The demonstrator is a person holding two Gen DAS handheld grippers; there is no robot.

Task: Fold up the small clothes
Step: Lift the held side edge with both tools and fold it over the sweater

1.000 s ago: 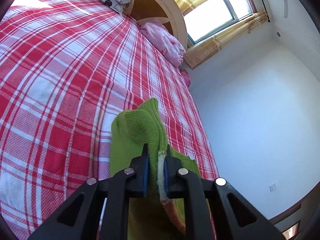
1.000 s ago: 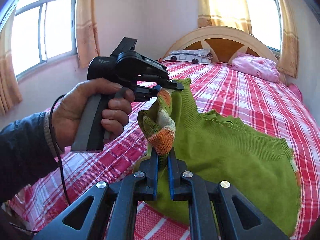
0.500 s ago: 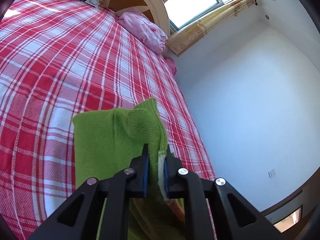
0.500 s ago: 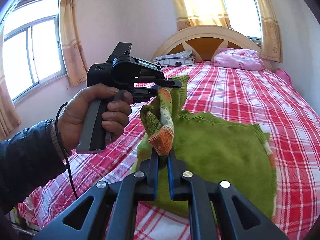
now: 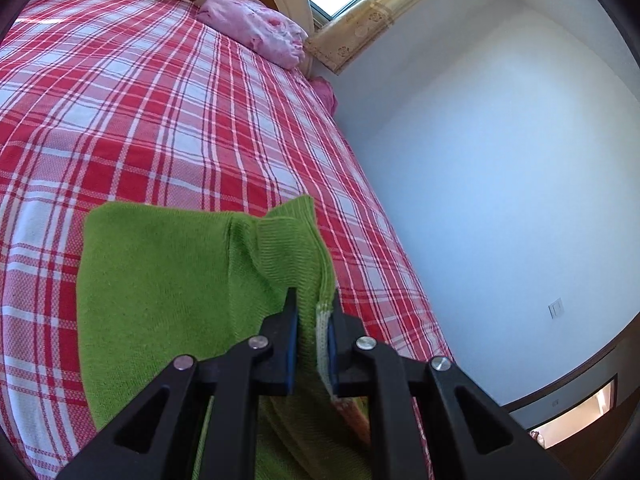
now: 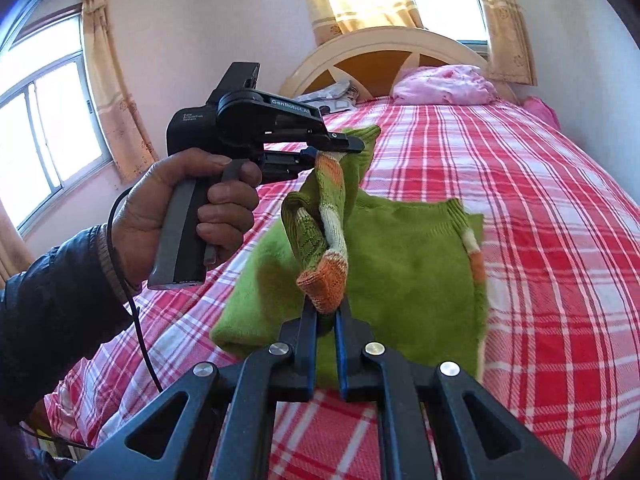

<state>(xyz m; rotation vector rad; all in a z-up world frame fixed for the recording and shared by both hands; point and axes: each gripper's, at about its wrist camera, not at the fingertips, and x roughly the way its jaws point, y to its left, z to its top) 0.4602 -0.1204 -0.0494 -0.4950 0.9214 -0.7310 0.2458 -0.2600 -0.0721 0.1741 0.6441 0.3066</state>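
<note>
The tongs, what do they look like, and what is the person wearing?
Each tongs is black plastic with two long fingers, blue pads inside and round silver screws. The left tongs has a chunky black body with small white lettering, a grey handle and a thin black cable hanging down. The person wears a dark sleeve with a knitted cuff.

The bed [image 5: 160, 120] past the green sweater [image 5: 160, 280] is bare; only the pink pillow [image 5: 256, 28] sits far up.
</note>
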